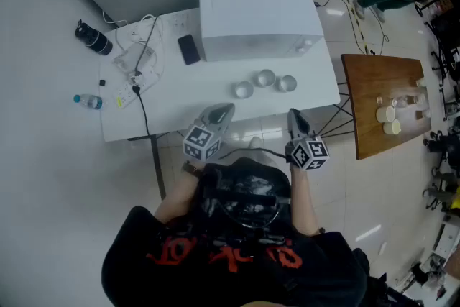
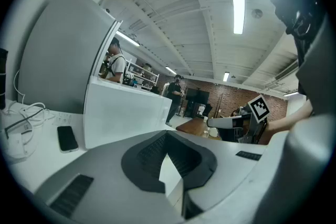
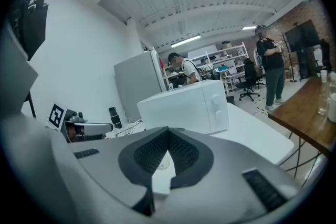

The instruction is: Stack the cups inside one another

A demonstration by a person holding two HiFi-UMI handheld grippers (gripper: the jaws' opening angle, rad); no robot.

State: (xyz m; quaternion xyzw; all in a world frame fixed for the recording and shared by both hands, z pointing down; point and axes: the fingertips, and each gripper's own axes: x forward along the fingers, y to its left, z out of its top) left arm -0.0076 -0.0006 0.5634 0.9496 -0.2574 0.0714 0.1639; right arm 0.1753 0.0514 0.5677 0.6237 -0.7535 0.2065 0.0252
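At the near edge of the white table [image 1: 180, 111] we hold the left gripper [image 1: 226, 109] and the right gripper [image 1: 292, 114], each with its jaws pressed together on nothing. Both are short of the three metal cups [image 1: 266, 78], which stand unstacked in a loose row before the microwave [image 1: 251, 18]. The risk, as we judge it, is that reaching in without opening the jaws would shove or tip a light cup, and a slick rim could slip from the pads.

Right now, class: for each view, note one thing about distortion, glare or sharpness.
Head view: evenly lit, with no harsh shadows on the white table. Left gripper view: strong fisheye bending, and the ceiling lamp is blown out. Right gripper view: dark rounded corners, a mosaic patch top left, and the microwave is fairly sharp.
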